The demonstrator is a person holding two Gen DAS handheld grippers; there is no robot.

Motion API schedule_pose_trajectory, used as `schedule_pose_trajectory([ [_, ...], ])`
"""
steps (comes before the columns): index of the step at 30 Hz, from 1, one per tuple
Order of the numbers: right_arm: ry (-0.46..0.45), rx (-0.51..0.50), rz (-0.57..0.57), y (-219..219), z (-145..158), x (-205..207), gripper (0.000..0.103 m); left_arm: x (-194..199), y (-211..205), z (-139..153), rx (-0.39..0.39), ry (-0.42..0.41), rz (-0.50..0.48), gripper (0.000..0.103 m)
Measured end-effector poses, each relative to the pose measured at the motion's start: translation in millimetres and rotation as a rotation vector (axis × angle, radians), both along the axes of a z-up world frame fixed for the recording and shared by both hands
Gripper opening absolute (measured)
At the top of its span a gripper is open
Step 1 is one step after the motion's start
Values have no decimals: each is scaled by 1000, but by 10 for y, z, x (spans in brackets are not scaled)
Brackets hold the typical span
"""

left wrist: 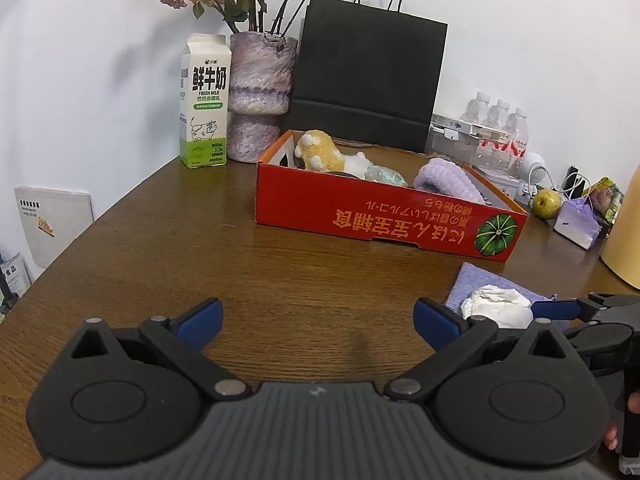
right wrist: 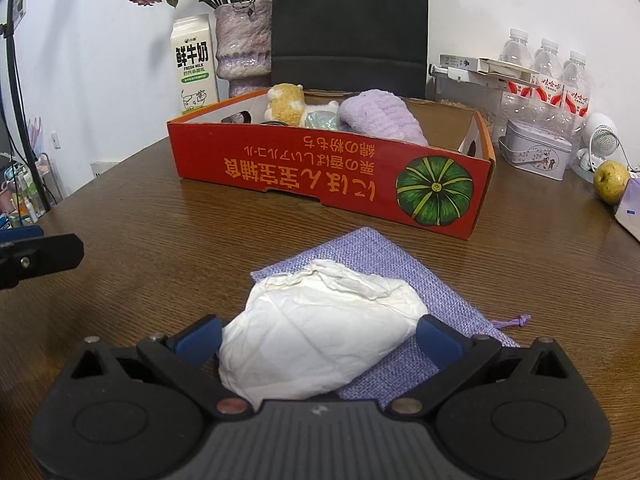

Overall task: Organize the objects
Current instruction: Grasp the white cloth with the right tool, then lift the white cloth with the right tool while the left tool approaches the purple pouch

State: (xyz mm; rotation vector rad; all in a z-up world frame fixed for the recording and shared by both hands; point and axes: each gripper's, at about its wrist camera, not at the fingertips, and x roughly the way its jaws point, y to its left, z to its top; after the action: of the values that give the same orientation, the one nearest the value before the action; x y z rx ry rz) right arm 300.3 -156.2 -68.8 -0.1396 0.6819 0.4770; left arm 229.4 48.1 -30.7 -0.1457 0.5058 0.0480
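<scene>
Red box (right wrist: 332,184) on table (left wrist: 200,264) already holds plush toy (right wrist: 286,104), purple towel (right wrist: 376,118). White paper wad (right wrist: 320,344) sits on purple pouch (right wrist: 432,292), between right gripper (right wrist: 319,340) jaws, spread, not yet pinched. Left gripper (left wrist: 318,320) jaws spread, empty. Wad, pouch left.

Counts, from my claws outward. One white crumpled paper wad (right wrist: 320,344) between my right fingers, on one purple burlap pouch (right wrist: 432,300) beneath it. Ahead: one red cardboard tray (right wrist: 320,168) holding one yellow plush toy (right wrist: 286,104), one lavender knit piece (right wrist: 380,116) and one small glittery teal item (right wrist: 320,120). Beyond the tray, left: one milk carton (right wrist: 194,66), one vase (right wrist: 244,44); straight behind, one black paper bag (left wrist: 370,72). Far right: three water bottles (right wrist: 548,72), one tin (right wrist: 538,152), one pear (right wrist: 610,180).
</scene>
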Motion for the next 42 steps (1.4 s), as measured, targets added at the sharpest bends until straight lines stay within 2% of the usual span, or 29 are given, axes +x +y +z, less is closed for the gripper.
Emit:
schedule_pose_trajectory([
  [8,-4,11,-1,-7,12,-9,101,11,33,0,-7,6,17,103],
  [10,-17,31,3,-27,31,-30,86,7,34,2,-8,5,16,103],
  [14,-44,45,19,-26,67,-96,73,6,45,4,-12,3,18,103],
  [16,-58,56,20,-39,93,-122,56,5,53,5,-15,3,20,103],
  [21,-64,54,26,-57,102,-180,48,6,60,4,-16,3,20,103],
  [24,-69,69,43,-74,128,-230,27,4,66,4,-18,0,20,103],
  [25,-69,67,44,-72,130,-243,27,3,67,6,-18,-1,21,103],
  [27,-68,64,43,-78,130,-255,29,-6,68,9,-19,-4,22,103],
  [29,-69,81,37,-107,146,-261,52,-13,76,18,-21,-10,25,103],
  [30,-79,88,31,-119,158,-272,82,-14,86,24,-23,-13,28,103],
  [31,-98,91,21,-120,176,-291,101,-17,98,32,-25,-17,34,103],
  [33,-115,84,14,-85,196,-301,101,-22,131,50,-30,-23,50,103],
  [42,4,18,-43,253,11,-53,102,-9,325,88,-71,-21,130,103],
])
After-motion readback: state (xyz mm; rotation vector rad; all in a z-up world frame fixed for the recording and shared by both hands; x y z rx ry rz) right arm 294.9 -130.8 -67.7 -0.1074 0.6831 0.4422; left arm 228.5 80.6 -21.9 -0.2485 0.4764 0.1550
